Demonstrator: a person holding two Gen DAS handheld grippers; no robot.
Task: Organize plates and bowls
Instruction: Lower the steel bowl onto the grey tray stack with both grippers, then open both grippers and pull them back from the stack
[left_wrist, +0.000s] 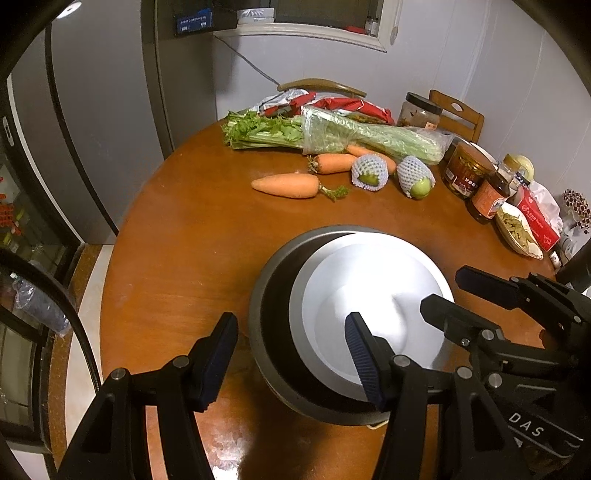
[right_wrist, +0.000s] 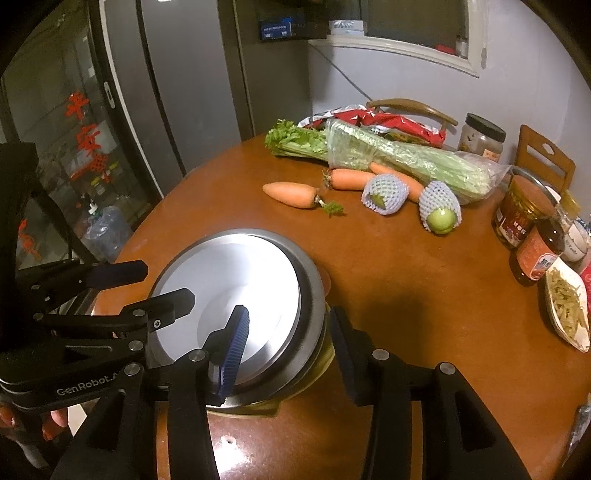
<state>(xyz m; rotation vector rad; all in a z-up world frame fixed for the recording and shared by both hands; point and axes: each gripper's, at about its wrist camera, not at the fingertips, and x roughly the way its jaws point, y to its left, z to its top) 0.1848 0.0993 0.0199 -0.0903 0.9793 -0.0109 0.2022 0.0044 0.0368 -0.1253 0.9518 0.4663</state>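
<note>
A stack of metal dishes stands near the front of the round brown table (left_wrist: 177, 236): a shiny steel plate (left_wrist: 373, 295) rests in a dark grey bowl (left_wrist: 273, 317). My left gripper (left_wrist: 291, 354) is open, its jaws straddling the stack's left rim, one finger over the plate. In the right wrist view the plate (right_wrist: 236, 280) and bowl (right_wrist: 314, 306) sit on a yellowish dish (right_wrist: 325, 358). My right gripper (right_wrist: 288, 343) is open, straddling the stack's right rim. Each gripper shows in the other's view, the right one (left_wrist: 465, 295) and the left one (right_wrist: 147, 284).
At the back lie celery in a plastic bag (left_wrist: 332, 133), three carrots (left_wrist: 288, 184) and two net-wrapped green fruits (left_wrist: 369, 173). Jars and sauce bottles (left_wrist: 465, 170), a snack dish (left_wrist: 517, 229) and a red tissue pack (left_wrist: 539, 218) line the right edge. Chairs stand behind; a fridge (left_wrist: 92, 110) stands left.
</note>
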